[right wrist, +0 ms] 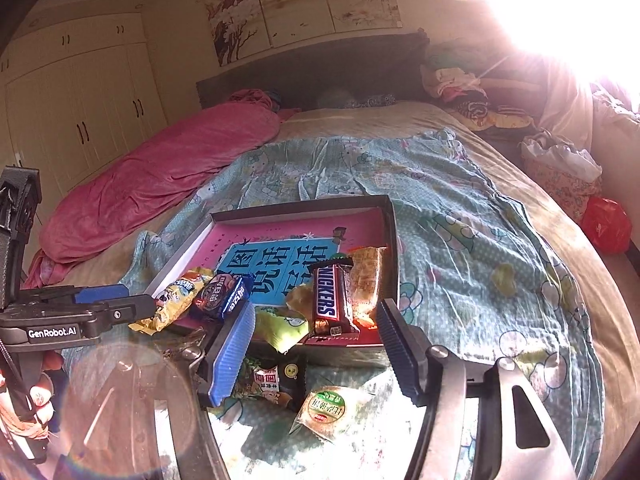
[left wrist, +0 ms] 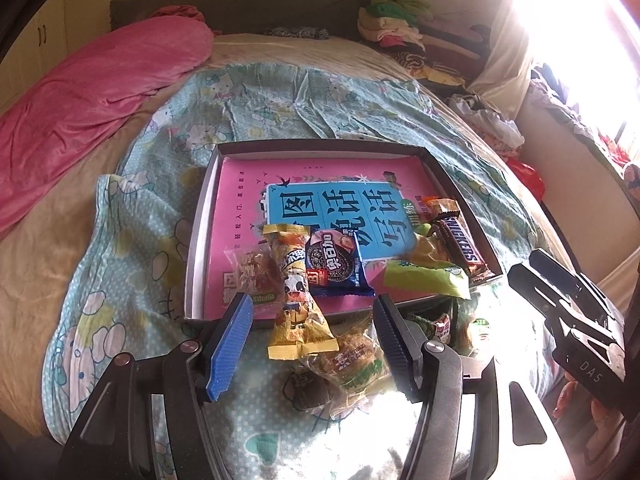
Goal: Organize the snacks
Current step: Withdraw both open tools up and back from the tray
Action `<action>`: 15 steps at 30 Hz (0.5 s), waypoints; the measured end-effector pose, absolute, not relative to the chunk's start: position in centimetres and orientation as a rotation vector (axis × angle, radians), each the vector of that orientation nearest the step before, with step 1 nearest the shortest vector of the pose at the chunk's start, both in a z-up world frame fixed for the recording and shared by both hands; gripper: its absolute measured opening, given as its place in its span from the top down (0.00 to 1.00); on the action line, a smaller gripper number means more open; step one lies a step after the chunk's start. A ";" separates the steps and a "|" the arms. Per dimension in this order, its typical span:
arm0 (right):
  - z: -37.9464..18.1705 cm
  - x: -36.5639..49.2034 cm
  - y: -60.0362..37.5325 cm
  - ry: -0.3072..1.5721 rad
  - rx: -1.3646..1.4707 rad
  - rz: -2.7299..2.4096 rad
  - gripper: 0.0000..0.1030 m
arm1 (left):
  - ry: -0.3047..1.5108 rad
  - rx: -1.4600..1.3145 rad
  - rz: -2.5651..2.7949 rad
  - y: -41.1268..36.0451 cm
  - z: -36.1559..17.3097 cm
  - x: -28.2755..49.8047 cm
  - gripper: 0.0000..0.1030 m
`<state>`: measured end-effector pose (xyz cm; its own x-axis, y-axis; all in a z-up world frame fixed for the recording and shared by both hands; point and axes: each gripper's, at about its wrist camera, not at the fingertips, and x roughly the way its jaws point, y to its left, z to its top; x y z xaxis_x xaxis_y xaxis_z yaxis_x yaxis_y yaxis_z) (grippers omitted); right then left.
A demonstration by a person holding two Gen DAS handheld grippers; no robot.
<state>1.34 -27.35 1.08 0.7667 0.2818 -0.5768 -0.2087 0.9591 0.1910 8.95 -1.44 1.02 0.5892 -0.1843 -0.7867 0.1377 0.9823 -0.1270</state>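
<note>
A shallow dark box (left wrist: 320,145) with a pink book inside lies on the bed; it also shows in the right wrist view (right wrist: 304,205). In it lie a blue Oreo pack (left wrist: 334,266), a Snickers bar (left wrist: 460,246) and a green packet (left wrist: 428,278). A yellow panda snack (left wrist: 298,300) lies across the box's near rim. A clear green-labelled packet (left wrist: 352,364) lies on the bedspread between the fingers of my open left gripper (left wrist: 316,344). My open right gripper (right wrist: 316,354) hovers over a dark packet (right wrist: 276,380) and a round-labelled packet (right wrist: 328,406); nothing is held.
A pink blanket (left wrist: 92,92) lies at the left of the bed. Piled clothes (left wrist: 400,20) sit by the headboard. A red bag (right wrist: 606,230) and clutter are at the right. Strong window glare washes out the near bedspread.
</note>
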 end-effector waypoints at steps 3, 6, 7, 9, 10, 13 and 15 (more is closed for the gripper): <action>0.8 1.0 -27.5 0.665 0.132 0.267 0.39 | 0.925 -0.060 -0.182 -0.8 1.0 8.7 0.37; 0.5 0.5 -27.4 0.681 0.137 0.270 0.38 | 0.931 -0.065 -0.174 -0.2 0.9 8.5 0.37; 0.5 0.4 -27.3 0.684 0.137 0.269 0.38 | 0.932 -0.067 -0.171 0.0 0.8 8.5 0.37; 0.4 0.2 -27.1 0.690 0.135 0.271 0.38 | 0.936 -0.072 -0.168 0.3 0.8 8.4 0.37; 0.3 0.1 -27.1 0.693 0.135 0.271 0.38 | 0.937 -0.074 -0.166 0.5 0.8 8.3 0.37; 0.1 -0.1 -27.0 0.707 0.134 0.270 0.38 | 0.943 -0.074 -0.161 0.9 0.6 8.0 0.37; -0.1 -0.2 -26.9 0.722 0.139 0.265 0.38 | 0.948 -0.073 -0.161 1.0 0.4 7.8 0.37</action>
